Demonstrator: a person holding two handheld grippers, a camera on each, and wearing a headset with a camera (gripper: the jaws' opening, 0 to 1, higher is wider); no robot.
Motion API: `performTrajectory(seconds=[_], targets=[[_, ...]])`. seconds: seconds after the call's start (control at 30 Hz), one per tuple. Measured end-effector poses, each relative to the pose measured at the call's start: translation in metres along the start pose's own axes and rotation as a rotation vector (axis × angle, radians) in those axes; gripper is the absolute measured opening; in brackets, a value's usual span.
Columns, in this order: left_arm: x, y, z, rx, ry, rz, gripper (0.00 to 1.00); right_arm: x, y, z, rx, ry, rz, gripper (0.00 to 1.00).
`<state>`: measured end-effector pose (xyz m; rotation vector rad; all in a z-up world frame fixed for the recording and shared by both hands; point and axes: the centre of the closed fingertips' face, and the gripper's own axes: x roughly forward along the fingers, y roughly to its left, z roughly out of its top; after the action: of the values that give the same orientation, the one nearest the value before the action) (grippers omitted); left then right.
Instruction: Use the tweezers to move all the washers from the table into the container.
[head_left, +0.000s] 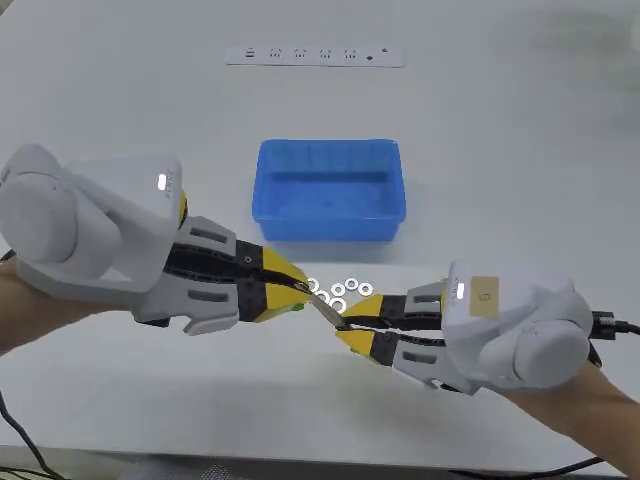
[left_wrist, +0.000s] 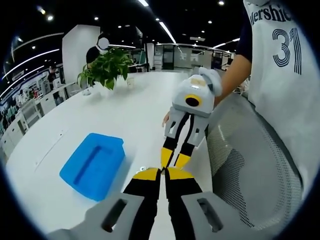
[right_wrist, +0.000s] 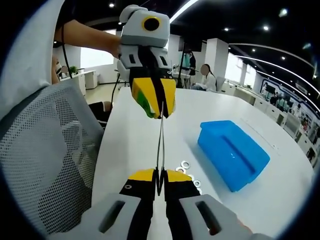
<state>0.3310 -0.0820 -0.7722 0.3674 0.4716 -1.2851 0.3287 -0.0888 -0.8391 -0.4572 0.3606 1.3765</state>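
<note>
White table (head_left: 480, 150) in an open-plan office, with a power strip (head_left: 315, 56) near its far edge. At left, the left gripper (head_left: 288, 290) has its jaws pressed together on one end of the tweezers (head_left: 322, 308); the right gripper view shows this grip head-on. From there the tweezers run slantwise across to the other gripper. The container (head_left: 330, 150) — blue, open-topped — stands on the table behind them, apart from both grippers. The washers (head_left: 340, 292) lie in a loose cluster on the table between container and tweezers, just beside the tweezers. At right, the right gripper (head_left: 354, 332) — jaws narrow, clamped on the tweezers' other end.
</note>
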Motion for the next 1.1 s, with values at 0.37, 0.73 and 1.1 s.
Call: performTrajectory(seconds=[0.37, 0.73, 1.1], targets=[[0.004, -0.011, 0.008, 0.033, -0.036, -0.048, 0.06, 0.002, 0.003, 0.0, 0.007, -0.007, 0.015, 0.07], [0.019, -0.02, 0.006, 0.063, -0.058, -0.081, 0.06, 0.003, 0.009, -0.012, -0.029, 0.036, 0.055, 0.07], [0.026, -0.02, 0.015, 0.072, -0.114, -0.089, 0.06, -0.001, 0.007, -0.014, -0.014, 0.03, 0.07, 0.07]])
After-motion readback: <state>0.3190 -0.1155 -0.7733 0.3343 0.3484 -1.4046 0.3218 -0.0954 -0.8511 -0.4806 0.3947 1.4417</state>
